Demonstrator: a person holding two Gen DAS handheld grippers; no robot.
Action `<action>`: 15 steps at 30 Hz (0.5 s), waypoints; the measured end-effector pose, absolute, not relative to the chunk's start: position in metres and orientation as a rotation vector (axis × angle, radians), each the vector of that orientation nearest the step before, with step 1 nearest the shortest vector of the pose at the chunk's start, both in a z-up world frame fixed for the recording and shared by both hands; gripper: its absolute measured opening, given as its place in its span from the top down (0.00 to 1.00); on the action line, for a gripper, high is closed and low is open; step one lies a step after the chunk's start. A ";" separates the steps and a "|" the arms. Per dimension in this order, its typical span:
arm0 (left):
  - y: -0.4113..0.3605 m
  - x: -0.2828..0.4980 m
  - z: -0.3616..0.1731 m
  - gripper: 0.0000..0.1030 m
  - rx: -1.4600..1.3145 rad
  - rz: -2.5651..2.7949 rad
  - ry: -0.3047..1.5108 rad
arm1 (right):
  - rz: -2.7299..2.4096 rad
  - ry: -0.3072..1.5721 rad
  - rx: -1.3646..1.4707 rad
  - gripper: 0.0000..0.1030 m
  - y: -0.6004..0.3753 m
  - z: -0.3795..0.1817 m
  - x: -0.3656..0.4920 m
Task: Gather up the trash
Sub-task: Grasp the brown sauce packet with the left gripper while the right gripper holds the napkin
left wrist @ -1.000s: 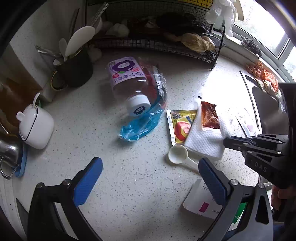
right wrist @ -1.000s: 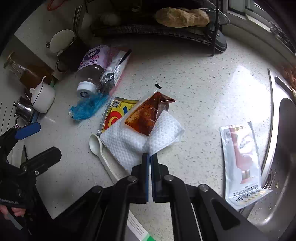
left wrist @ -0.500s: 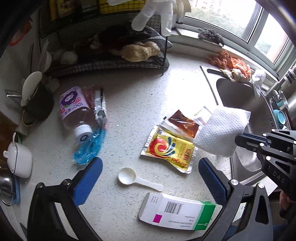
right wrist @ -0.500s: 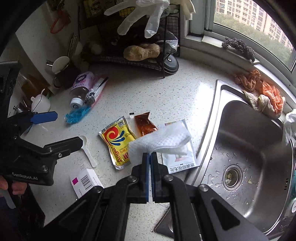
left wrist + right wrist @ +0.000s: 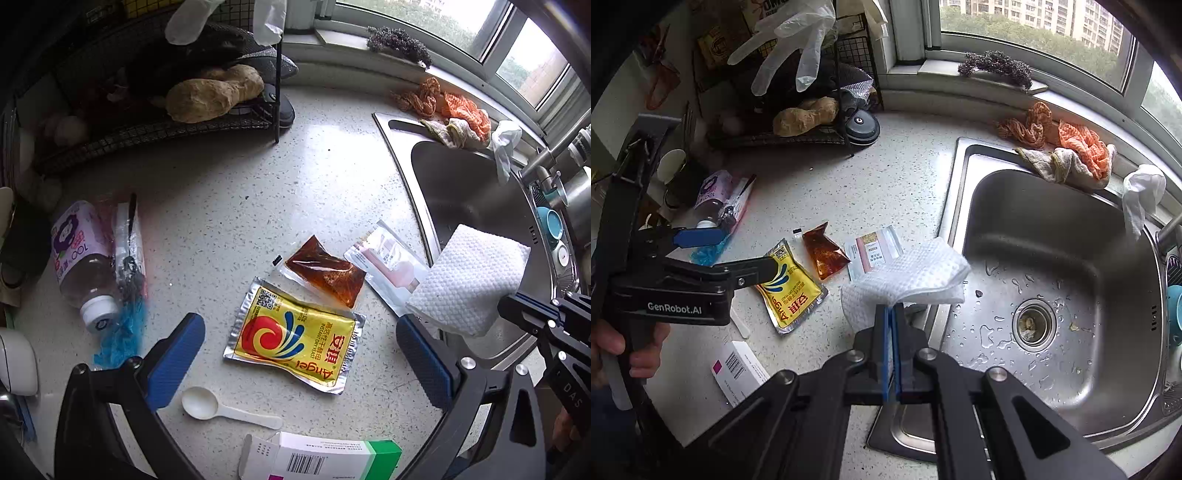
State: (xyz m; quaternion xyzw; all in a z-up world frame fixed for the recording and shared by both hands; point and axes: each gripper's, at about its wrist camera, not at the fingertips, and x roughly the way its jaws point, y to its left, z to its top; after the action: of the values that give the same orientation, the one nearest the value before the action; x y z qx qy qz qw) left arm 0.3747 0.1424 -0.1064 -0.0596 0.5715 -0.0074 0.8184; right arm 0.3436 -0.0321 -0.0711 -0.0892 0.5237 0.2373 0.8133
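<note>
Two pads (image 5: 884,350) pinching paper towel (image 5: 908,280)

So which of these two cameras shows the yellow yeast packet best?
The left wrist view. The yellow Angel instant yeast packet lies flat, centred, unobstructed, its print readable, between the open left gripper's fingers. In the right wrist view the packet is smaller, and the left gripper's lower finger covers its top.
</note>
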 end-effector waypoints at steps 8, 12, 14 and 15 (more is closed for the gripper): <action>0.140 0.408 -0.140 0.00 -0.112 -0.066 1.294 | 0.471 1.150 -0.171 0.99 -0.025 -0.083 0.361; 0.143 0.424 -0.153 0.00 -0.166 -0.040 1.319 | 0.460 1.170 -0.181 0.99 -0.023 -0.089 0.367; 0.142 0.431 -0.161 0.00 -0.162 -0.030 1.334 | 0.452 1.180 -0.179 0.99 -0.025 -0.091 0.369; 0.141 0.433 -0.165 0.03 -0.147 -0.023 1.345 | 0.448 1.183 -0.178 0.99 -0.025 -0.092 0.370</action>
State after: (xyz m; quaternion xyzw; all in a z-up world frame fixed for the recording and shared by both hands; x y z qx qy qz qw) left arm 0.4328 0.1406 -0.1654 -0.0680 0.6224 -0.0107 0.7797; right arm 0.3702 -0.0251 -0.0918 -0.0831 0.5522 0.2091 0.8028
